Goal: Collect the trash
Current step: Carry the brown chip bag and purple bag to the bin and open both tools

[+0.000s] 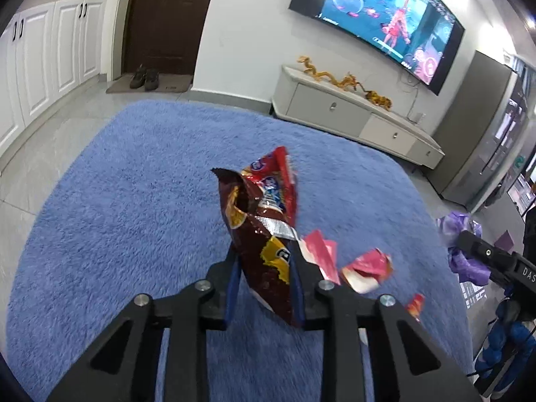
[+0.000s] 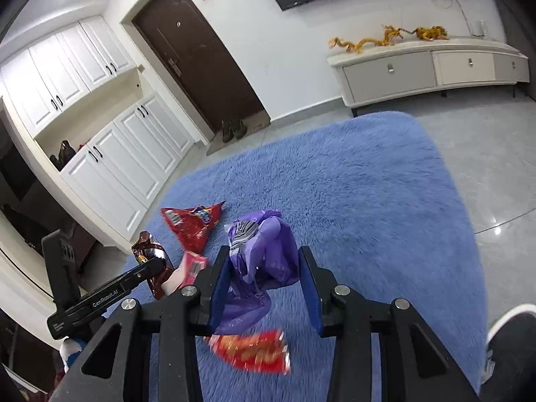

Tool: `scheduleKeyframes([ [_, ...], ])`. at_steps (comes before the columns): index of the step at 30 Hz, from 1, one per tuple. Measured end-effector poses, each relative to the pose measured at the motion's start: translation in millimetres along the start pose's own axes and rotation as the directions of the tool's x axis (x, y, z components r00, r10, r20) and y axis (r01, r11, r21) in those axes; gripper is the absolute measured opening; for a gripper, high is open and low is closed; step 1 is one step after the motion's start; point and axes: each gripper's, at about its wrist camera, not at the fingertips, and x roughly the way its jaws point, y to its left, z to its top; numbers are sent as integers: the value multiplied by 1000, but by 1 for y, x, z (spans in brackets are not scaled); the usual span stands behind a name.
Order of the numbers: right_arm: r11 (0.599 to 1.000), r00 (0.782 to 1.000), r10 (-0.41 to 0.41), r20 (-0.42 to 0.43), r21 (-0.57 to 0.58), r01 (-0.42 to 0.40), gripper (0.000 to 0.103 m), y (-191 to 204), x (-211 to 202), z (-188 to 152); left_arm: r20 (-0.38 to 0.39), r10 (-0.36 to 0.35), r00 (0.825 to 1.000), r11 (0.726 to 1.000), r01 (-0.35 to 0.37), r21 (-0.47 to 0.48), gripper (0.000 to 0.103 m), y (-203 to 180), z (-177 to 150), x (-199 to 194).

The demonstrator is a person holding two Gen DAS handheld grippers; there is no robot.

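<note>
My left gripper (image 1: pixel 264 261) is shut on a dark brown snack bag (image 1: pixel 261 234) and holds it upright above the blue rug (image 1: pixel 134 184); it also shows in the right wrist view (image 2: pixel 150 261). My right gripper (image 2: pixel 264 268) holds a purple plastic bag (image 2: pixel 264 254) between its blue pads, which stand apart around it. Pink wrappers (image 1: pixel 365 268) lie on the rug beside the left gripper. A red chip bag (image 2: pixel 192 224), a pink packet (image 2: pixel 191 268) and an orange-red wrapper (image 2: pixel 254 351) lie on the rug in the right wrist view.
A white TV cabinet (image 1: pixel 351 114) with gold dragon figures stands against the far wall under a large TV (image 1: pixel 378 16). White cupboards (image 2: pixel 110 147) and a dark door (image 2: pixel 201 60) lie to the left. Grey tile floor (image 2: pixel 495 167) surrounds the rug. A shoe (image 2: pixel 509 328) is at right.
</note>
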Motion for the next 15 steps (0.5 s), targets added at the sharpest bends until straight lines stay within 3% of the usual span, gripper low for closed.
scheduleKeyframes([
  [15, 995, 988, -92, 124, -24, 95, 37, 7, -113, -54, 112, -40, 993, 998, 33, 59, 24, -16, -31, -116],
])
